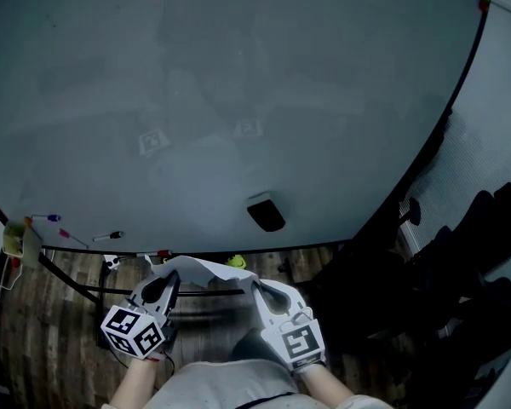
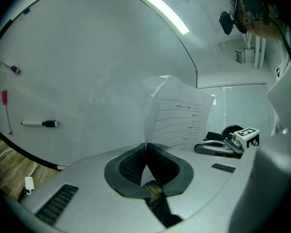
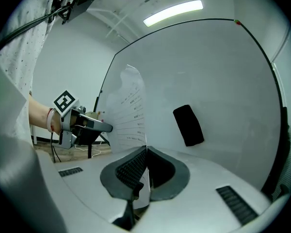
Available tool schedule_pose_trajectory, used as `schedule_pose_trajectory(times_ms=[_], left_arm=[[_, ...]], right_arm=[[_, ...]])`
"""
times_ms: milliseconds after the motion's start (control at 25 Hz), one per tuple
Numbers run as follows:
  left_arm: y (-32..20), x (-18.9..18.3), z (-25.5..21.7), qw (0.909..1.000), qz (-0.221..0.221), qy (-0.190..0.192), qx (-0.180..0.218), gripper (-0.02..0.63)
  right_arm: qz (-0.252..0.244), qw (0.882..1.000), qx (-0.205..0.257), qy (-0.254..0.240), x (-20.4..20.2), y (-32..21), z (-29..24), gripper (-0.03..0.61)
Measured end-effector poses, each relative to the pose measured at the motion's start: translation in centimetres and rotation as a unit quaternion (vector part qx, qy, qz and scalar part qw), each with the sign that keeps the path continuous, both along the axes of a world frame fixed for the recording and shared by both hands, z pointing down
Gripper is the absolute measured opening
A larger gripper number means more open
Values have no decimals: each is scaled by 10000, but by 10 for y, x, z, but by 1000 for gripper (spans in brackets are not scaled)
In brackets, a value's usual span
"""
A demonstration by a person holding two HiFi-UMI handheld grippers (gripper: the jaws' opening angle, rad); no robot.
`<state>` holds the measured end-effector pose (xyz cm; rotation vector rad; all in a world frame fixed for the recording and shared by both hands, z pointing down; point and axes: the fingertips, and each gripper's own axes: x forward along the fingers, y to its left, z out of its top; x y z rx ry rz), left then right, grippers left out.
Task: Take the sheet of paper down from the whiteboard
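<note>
The sheet of paper [image 1: 206,271] is off the whiteboard [image 1: 238,75] and hangs between my two grippers, bowed upward in the middle. My left gripper [image 1: 164,285] is shut on its left edge, my right gripper [image 1: 264,290] on its right edge. In the left gripper view the printed sheet [image 2: 179,120] rises from the closed jaws of the left gripper [image 2: 146,147], with the right gripper [image 2: 218,148] beyond it. In the right gripper view the paper [image 3: 128,115] stands edge-on out of the right gripper [image 3: 146,152], with the left gripper [image 3: 92,125] behind it.
A black eraser [image 1: 266,212] sticks to the whiteboard just above the paper. Markers [image 1: 108,236] lie along the board's lower left rim. The board's stand legs [image 1: 77,284] cross a wooden floor. Dark chairs [image 1: 485,237] stand at the right.
</note>
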<state>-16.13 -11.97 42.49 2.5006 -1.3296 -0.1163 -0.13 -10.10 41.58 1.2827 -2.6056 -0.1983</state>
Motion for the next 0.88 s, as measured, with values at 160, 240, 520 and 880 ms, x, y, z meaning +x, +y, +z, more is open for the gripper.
schedule_pose_trajectory(times_ms=[160, 240, 520, 880], left_arm=[[14, 1, 3, 9999, 76, -109, -33, 15], [20, 1, 5, 9999, 37, -151, -30, 15], [42, 7, 6, 9999, 138, -85, -57, 15], [59, 44, 7, 9986, 262, 252, -379, 15]], right_arm=[[-57, 9999, -17, 158, 0, 14, 7, 20], [-63, 9998, -56, 180, 1, 20, 11, 20], [-196, 9995, -235, 115, 7, 38, 18, 20], [-150, 9994, -308, 62, 38, 50, 11, 20]])
